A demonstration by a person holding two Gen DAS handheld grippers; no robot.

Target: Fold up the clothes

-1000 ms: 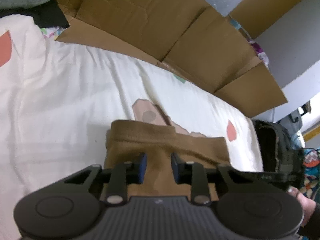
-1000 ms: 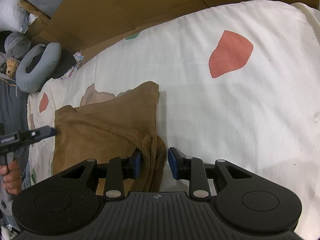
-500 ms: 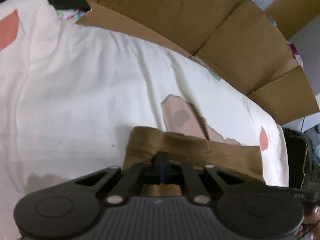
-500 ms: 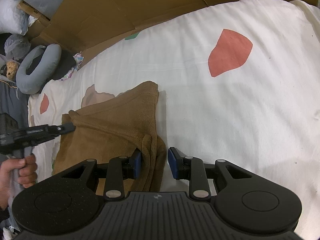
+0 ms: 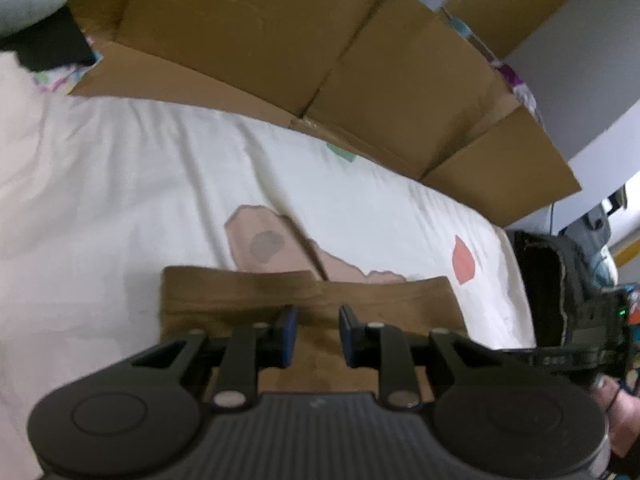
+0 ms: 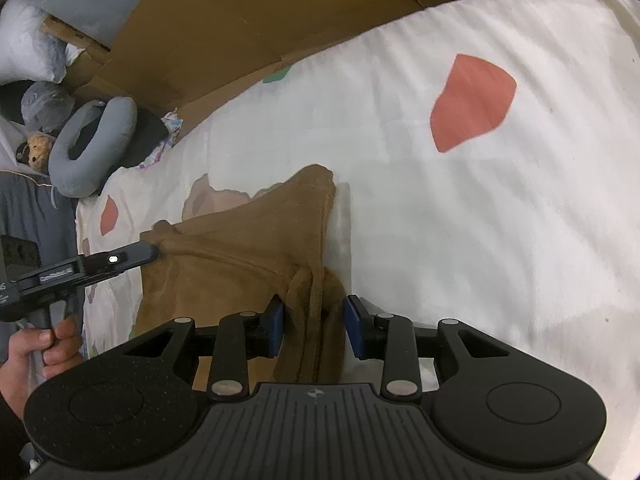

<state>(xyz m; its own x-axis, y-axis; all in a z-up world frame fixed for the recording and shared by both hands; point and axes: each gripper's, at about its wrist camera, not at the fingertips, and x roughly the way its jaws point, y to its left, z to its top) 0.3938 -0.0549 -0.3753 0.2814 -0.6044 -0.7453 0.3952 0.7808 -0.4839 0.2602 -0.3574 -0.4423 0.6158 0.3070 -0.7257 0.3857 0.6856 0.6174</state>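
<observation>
A brown fleece garment (image 5: 240, 292) lies partly folded on a white bedsheet (image 5: 120, 200). My left gripper (image 5: 314, 316) hovers over its near edge, its jaws opening; I see cloth below the gap but none pinched between the blue pads. Seen side-on in the right wrist view, the left gripper (image 6: 154, 251) has its tip at the garment's (image 6: 224, 272) left corner, with a person's hand (image 6: 44, 344) on the handle. My right gripper (image 6: 314, 308) is shut on a thick bunched fold at the garment's right edge.
Flattened cardboard (image 5: 280, 40) stands along the far side of the bed. The sheet (image 6: 440, 240) carries red and tan patches. A grey neck pillow (image 6: 92, 148) and a small plush toy (image 6: 36, 148) lie beyond the bed's left end. A black bag (image 5: 540, 280) sits off the right edge.
The left gripper's jaws were apart, closed half a second ago, and now stand apart again. It slid to the garment's left corner, which has shifted inward. The right gripper has kept its hold.
</observation>
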